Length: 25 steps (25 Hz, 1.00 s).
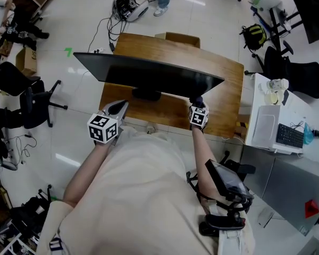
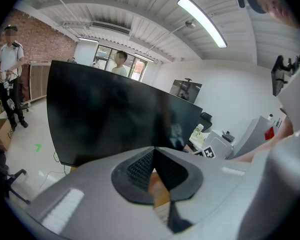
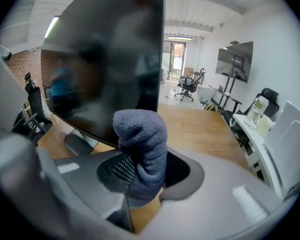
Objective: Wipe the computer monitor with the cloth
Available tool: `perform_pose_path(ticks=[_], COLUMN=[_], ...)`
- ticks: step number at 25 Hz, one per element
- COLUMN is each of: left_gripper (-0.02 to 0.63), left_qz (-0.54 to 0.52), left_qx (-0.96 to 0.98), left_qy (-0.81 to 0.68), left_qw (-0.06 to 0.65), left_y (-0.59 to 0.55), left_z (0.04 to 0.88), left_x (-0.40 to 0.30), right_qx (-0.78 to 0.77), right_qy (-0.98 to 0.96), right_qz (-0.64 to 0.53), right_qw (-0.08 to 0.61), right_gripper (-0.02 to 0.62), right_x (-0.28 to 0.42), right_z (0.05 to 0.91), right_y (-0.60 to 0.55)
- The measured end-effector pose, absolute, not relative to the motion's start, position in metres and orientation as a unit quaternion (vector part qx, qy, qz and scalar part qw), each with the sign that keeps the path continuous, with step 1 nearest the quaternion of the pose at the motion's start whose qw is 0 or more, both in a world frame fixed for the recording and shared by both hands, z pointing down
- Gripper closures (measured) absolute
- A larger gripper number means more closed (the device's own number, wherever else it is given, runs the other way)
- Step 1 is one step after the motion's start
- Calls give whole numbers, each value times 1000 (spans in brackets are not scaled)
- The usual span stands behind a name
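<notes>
- My right tool (image 3: 142,170) is pinching the cloth (image 3: 140,144), a blue-grey fleecy one; its folded end sticks up past the tips
- The cloth sits right at the lower right corner of the monitor (image 3: 105,59), in front of the dark screen; I cannot tell whether it actually touches the glass
- From the head view, my right tool (image 1: 196,102) is up against the monitor's (image 1: 149,74) bottom edge near its right end, with the cloth (image 1: 197,99) showing as a dark lump at the tip
- My left tool (image 2: 154,154) is pressed together at the tips with nothing between them, pointing at the screen (image 2: 115,114) from a little way back
- In the head view the left tool (image 1: 118,108) hangs at the near edge of the desk (image 1: 223,84), left of the monitor's stand (image 1: 147,94) and apart from the screen
- The monitor stands upright on the wooden desk, its screen black and facing me
- A keyboard (image 1: 290,136) lies on a white side table well off to my right
</notes>
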State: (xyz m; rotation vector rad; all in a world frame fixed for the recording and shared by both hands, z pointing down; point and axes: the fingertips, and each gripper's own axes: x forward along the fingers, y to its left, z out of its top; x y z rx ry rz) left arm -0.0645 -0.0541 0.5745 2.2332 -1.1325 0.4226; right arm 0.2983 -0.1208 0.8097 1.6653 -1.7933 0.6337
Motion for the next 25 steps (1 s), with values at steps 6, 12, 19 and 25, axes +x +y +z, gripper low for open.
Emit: perform_pose_path(ticks=[6,12,19,25], left_gripper=[601,601,601,601], left_qz=[163,181,206,210], left_qx=[848,854,876,889], left_qy=[-401,-375,-319,-293], left_qw=[307,313,299,281], left_y=[-59,-83,-92,-105], left_z=[571,579,577,564], left_x=[-96,-93,-55,-58], right_qx=[625,633,664,691], right_qy=[-660,-657,-628,-581], right_qz=[292,300,329,382], right_qw=[300,277,236,198], right_gripper=[479,479,479,479], right_x=[263,250,263,261], right_z=[827,815,820,833], right_y=[-110,-140,-122,-112])
